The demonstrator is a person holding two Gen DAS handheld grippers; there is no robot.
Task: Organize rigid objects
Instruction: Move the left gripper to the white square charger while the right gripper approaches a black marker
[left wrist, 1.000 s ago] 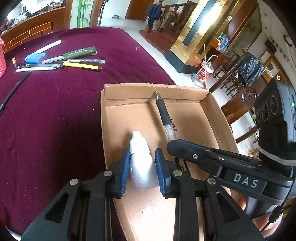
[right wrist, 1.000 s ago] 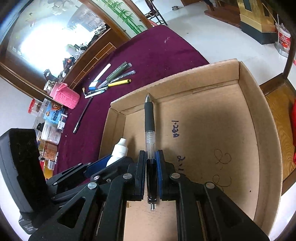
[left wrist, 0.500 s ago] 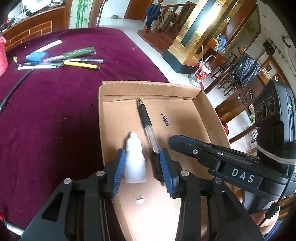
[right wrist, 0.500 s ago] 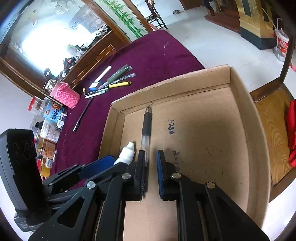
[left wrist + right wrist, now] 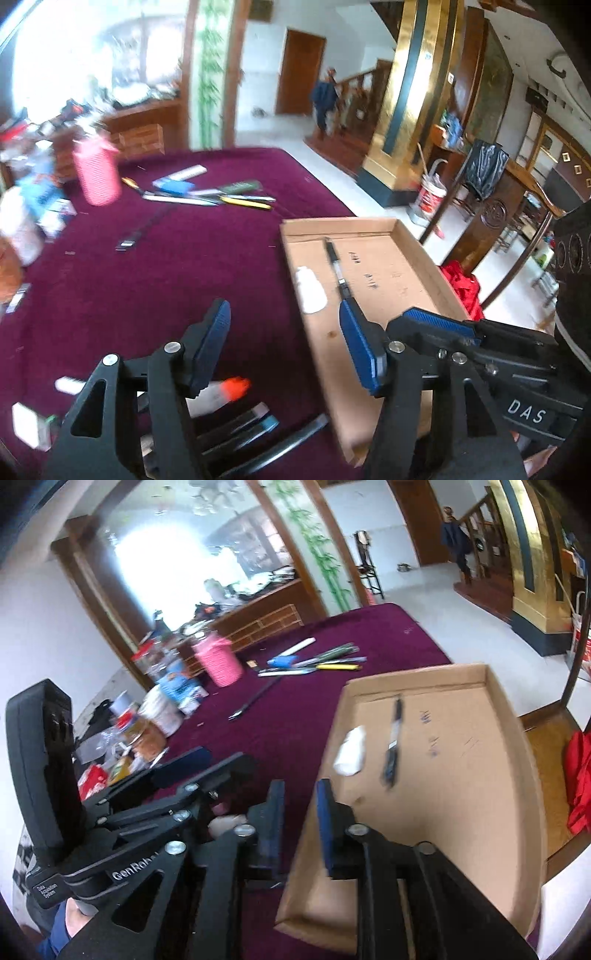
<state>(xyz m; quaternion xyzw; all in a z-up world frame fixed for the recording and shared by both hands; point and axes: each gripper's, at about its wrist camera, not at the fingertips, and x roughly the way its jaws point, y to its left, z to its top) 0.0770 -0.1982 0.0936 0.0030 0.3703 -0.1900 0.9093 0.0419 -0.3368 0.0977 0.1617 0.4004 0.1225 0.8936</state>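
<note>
White bottle and black pen lie side by side in the cardboard box, near its left wall, at the tabletop's right edge. Left gripper jaws opening, empty; right gripper jaws opening, nothing between them.

A tabletop covered in dark maroon cloth carries a shallow brown cardboard tray at its near right edge. Toward the far side lie a loose row of pens and markers, a pink ribbed cylindrical container and a thin black rod. Jars and packets crowd the left edge.
</note>
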